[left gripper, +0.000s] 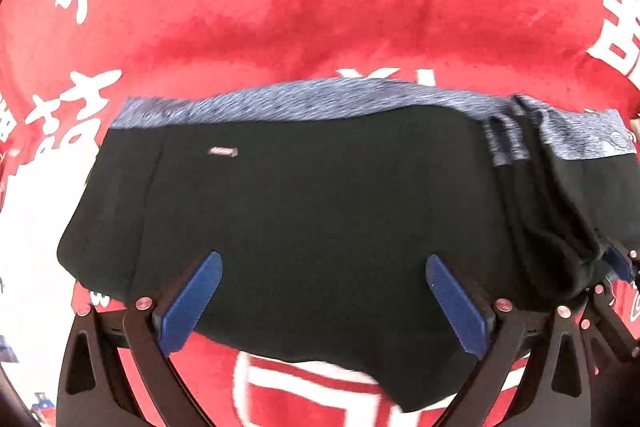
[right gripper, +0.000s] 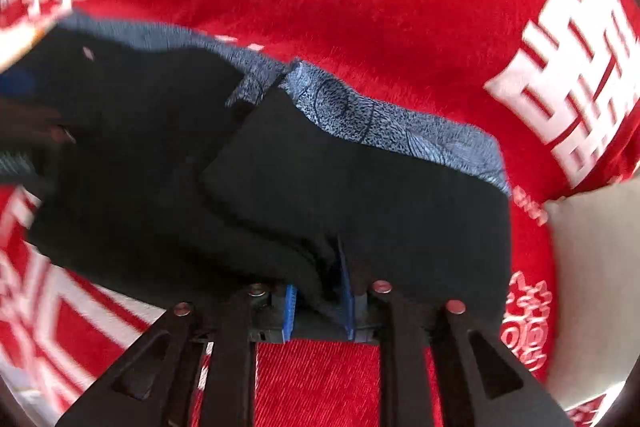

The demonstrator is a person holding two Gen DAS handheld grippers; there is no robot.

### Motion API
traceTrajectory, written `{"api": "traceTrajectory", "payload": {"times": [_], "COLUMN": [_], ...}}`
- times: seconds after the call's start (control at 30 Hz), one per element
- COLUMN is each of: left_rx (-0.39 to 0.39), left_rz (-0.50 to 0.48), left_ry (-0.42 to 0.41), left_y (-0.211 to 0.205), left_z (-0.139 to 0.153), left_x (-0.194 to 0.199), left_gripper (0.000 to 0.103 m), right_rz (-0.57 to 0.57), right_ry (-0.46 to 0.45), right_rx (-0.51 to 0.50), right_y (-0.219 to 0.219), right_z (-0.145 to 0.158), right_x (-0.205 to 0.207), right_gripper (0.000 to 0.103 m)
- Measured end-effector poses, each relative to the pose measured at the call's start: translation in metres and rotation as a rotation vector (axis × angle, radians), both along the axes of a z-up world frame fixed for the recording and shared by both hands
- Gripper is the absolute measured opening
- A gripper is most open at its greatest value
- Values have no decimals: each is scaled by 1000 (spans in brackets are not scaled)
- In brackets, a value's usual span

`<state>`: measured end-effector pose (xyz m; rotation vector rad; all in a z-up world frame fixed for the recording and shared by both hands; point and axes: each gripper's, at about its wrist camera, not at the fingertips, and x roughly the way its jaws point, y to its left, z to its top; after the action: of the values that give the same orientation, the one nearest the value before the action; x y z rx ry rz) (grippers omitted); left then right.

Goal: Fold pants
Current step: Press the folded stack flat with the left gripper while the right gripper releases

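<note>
Pants lie under the wide-open left hand-held gripper, their bunched edge pinched by the right hand-held gripper.

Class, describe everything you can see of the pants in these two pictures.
The pants are black, soft-looking cloth with a mottled blue-grey waistband and a small pale label. They lie folded and bunched on a red cloth with white characters. The right hand-held gripper pinches a bunched fold; the left hand-held gripper is open, its blue fingers over the fabric.
</note>
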<state>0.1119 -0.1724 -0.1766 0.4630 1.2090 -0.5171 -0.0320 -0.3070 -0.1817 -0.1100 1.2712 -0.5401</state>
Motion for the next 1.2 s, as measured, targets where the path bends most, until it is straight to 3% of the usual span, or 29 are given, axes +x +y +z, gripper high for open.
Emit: {"api": "traceTrajectory", "payload": {"times": [0.03, 0.07, 0.17, 0.23, 0.3, 0.47, 0.5, 0.57, 0.6, 0.7, 0.8, 0.87, 0.93, 1.0, 1.1, 1.17, 1.2], "left_rx": [-3, -8, -55, -110, -159, -256, -253, -224, -206, -188, -161, -191, -175, -120, -132, -131, -134], "left_rz": [-1, -4, -32, -71, -134, -293, -313, -332, -336, -334, -341, -339, -346, -328, -309, -314, -312], "left_ry": [7, 13, 51, 98, 137, 233, 252, 273, 305, 367, 385, 411, 380, 402, 401, 383, 380], "left_y": [3, 6, 2, -11, -31, -75, -85, -98, -105, -114, -119, -117, -109, -103, -92, -90, -89], "left_z": [-1, 0, 12, 19, 25, 38, 34, 27, 19, 4, 2, 12, 19, 5, -4, -2, -2], "left_x": [2, 6, 10, 7, 0, -28, -33, -40, -41, -38, -40, -43, -47, -52, -57, -59, -60], "left_gripper": [103, 103, 103, 103, 103, 103, 100, 77, 72, 45, 17, 13, 12, 6, 6, 6, 6], "right_rz": [13, 26, 52, 21, -84, -332, -367, -398, -406, -438, -463, -479, -497, -500, -505, -515, -517], "right_ry": [11, 17, -21, -76, -134, -186, -191, -191, -189, -204, -217, -221, -235, -249, -283, -326, -352], "right_rx": [-22, -21, 77, 158, 236, 345, 361, 370, 376, 417, 452, 476, 497, 507, 555, 606, 619], "right_y": [3, 5, 6, 0, -21, -77, -85, -93, -98, -109, -112, -115, -122, -128, -146, -167, -178], "right_z": [0, 2, 23, 41, 61, 75, 74, 70, 67, 64, 62, 62, 64, 66, 67, 68, 68], "right_x": [1, 2, -6, -21, -41, -82, -88, -94, -95, -101, -113, -117, -123, -126, -130, -130, -130], "right_gripper": [29, 41, 61, 64, 67, 67, 67, 67, 67, 66, 56, 46, 45, 45, 47, 63, 67]}}
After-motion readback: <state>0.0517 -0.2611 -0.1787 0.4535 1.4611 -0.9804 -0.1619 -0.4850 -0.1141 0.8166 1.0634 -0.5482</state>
